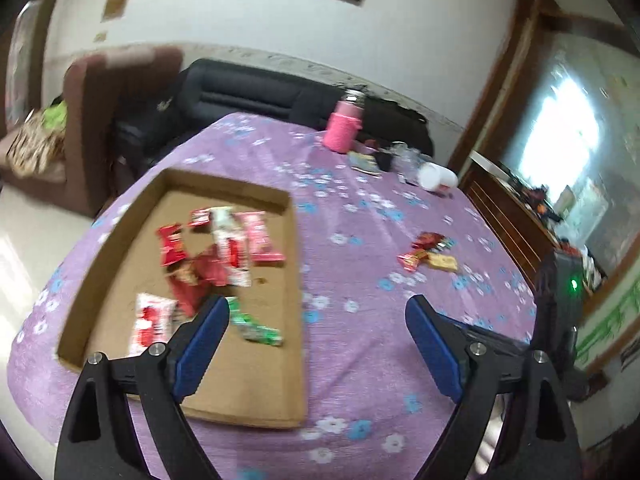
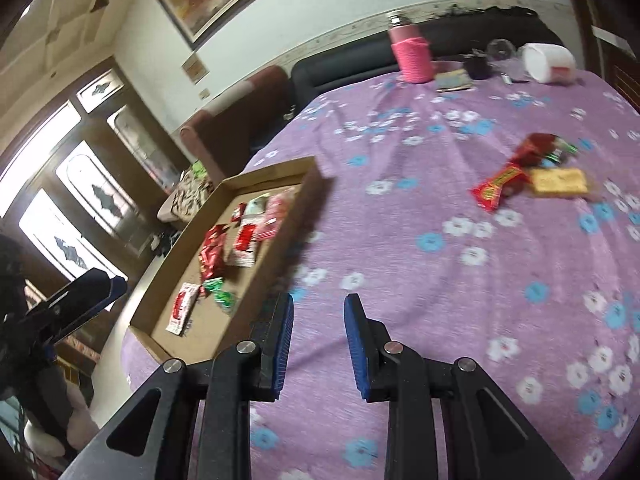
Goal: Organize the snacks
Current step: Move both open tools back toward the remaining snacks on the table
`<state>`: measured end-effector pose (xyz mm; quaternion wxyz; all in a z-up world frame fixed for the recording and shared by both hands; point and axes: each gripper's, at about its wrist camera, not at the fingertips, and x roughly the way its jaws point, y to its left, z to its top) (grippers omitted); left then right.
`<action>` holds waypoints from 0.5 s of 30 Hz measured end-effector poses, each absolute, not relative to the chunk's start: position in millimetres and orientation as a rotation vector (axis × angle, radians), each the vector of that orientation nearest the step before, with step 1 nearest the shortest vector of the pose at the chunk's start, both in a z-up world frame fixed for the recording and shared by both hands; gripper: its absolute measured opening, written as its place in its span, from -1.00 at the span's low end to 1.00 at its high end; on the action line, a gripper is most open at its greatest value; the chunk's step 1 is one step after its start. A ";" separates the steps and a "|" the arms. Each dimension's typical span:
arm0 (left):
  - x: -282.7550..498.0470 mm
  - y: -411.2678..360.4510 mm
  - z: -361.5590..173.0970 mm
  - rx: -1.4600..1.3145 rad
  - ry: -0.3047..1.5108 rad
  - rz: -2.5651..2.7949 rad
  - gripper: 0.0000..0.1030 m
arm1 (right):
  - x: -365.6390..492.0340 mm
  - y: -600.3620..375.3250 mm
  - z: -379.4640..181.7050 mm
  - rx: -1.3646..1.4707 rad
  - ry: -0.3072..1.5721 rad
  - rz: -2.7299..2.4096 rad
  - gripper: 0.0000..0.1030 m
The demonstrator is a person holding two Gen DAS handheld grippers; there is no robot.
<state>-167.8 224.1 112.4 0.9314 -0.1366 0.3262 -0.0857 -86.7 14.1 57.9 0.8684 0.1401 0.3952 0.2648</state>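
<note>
Both sets of fingers (image 1: 318,312) (image 2: 319,312) empty, left wide, right narrow; blurred snack packets (image 1: 218,256) in tray (image 1: 276,392)

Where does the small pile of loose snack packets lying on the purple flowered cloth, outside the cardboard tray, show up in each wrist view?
Left wrist view: the pile of loose snack packets lies right of centre, well right of the shallow brown cardboard tray.
Right wrist view: the pile sits upper right, again right of the tray.
Shared landmark: the pink knitted-sleeve bottle at the table's far edge.
</note>
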 end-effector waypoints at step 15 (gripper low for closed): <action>-110.7 97.4 64.1 -0.123 0.852 -0.310 0.73 | -90.0 -110.1 55.2 0.447 0.763 0.332 -0.19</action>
